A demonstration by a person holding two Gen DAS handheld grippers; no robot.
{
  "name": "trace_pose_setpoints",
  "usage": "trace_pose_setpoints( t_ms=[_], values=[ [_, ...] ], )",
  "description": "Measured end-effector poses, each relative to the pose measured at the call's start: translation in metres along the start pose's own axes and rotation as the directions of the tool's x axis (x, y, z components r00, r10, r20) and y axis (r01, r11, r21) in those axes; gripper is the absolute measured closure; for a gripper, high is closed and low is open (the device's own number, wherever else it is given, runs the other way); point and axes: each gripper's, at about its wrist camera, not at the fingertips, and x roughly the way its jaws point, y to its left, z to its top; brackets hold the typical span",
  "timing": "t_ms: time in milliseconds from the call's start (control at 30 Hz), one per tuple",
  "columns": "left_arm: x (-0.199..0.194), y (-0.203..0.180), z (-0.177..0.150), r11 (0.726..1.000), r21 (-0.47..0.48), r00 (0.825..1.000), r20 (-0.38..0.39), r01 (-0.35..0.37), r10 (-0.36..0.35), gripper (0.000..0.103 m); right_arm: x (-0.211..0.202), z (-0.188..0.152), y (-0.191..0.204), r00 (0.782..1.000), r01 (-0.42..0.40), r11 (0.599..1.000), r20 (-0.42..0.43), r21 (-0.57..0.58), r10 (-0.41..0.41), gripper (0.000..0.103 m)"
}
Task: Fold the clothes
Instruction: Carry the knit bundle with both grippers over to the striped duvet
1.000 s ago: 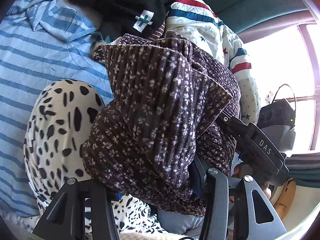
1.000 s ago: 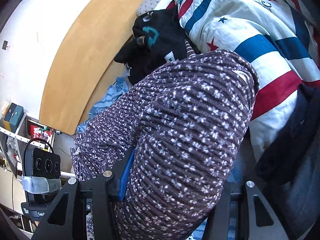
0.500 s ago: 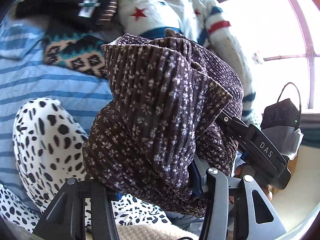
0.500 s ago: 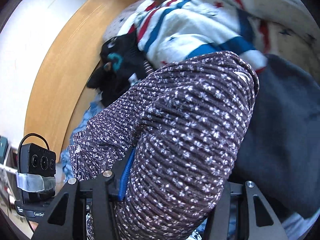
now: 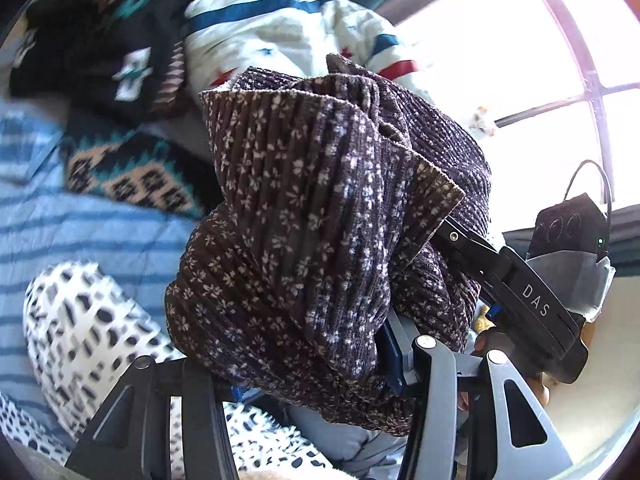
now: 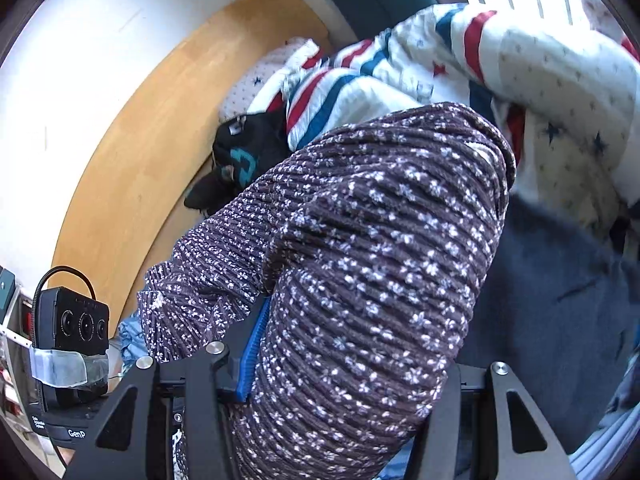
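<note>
The brown floral corduroy garment is bunched into a thick roll that runs away from both cameras, above the striped bedding. The left gripper and the right gripper each stand about half open, clamped around the garment's bulk.

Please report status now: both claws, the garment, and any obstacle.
Left claw and right claw both shut on brown floral garment. Garment bunched. Clothes pile beyond it, no contact seen.

Bedroom at home: striped bedsheet, star-patterned quilt, wooden headboard, window.
</note>
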Motion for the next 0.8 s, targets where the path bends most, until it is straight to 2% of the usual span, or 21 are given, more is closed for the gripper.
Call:
trace_pose_setpoints(
  t_ms=[67, 200, 400, 467, 567, 633, 700, 800],
  values=[
    [0.003, -0.014, 0.002, 0.999, 0.044, 1.000, 0.005, 0.014, -0.014, 0.049, -0.017, 0.005, -0.008, 0.999, 0.027, 1.000, 0.038, -0.003, -0.027, 0.048],
    [0.029, -0.058, 0.013, 0.986, 0.163, 0.999, 0.024, 0.044, -0.049, 0.049, -0.073, 0.027, -0.053, 0.989, 0.062, 0.998, 0.132, 0.032, -0.065, 0.048],
    [0.091, -0.093, 0.014, 0.958, 0.269, 0.995, -0.003, 0.096, -0.099, 0.049, -0.118, 0.019, -0.112, 0.963, 0.129, 0.985, 0.223, 0.116, -0.152, 0.047],
    [0.129, -0.090, 0.010, 0.963, 0.247, 0.994, -0.052, 0.105, -0.095, 0.049, -0.118, 0.010, -0.142, 0.964, 0.132, 0.975, 0.205, 0.177, -0.167, 0.047],
    [0.173, -0.078, -0.001, 0.971, 0.226, 0.995, -0.079, 0.076, -0.059, 0.048, -0.105, -0.002, -0.192, 0.976, 0.163, 0.946, 0.096, 0.279, -0.197, 0.046],
    [0.177, -0.077, -0.003, 0.967, 0.241, 0.996, -0.041, 0.081, -0.073, 0.046, -0.099, -0.013, -0.217, 0.983, 0.126, 0.931, 0.083, 0.344, -0.164, 0.044],
    [0.178, -0.074, 0.001, 0.975, 0.204, 0.995, -0.057, 0.089, -0.079, 0.045, -0.102, -0.015, -0.228, 0.986, 0.094, 0.927, 0.094, 0.363, -0.137, 0.043],
    [0.182, -0.066, 0.007, 0.983, 0.155, 0.993, -0.076, 0.100, -0.089, 0.044, -0.102, -0.010, -0.229, 0.987, 0.101, 0.930, 0.084, 0.354, -0.139, 0.040]
  ],
)
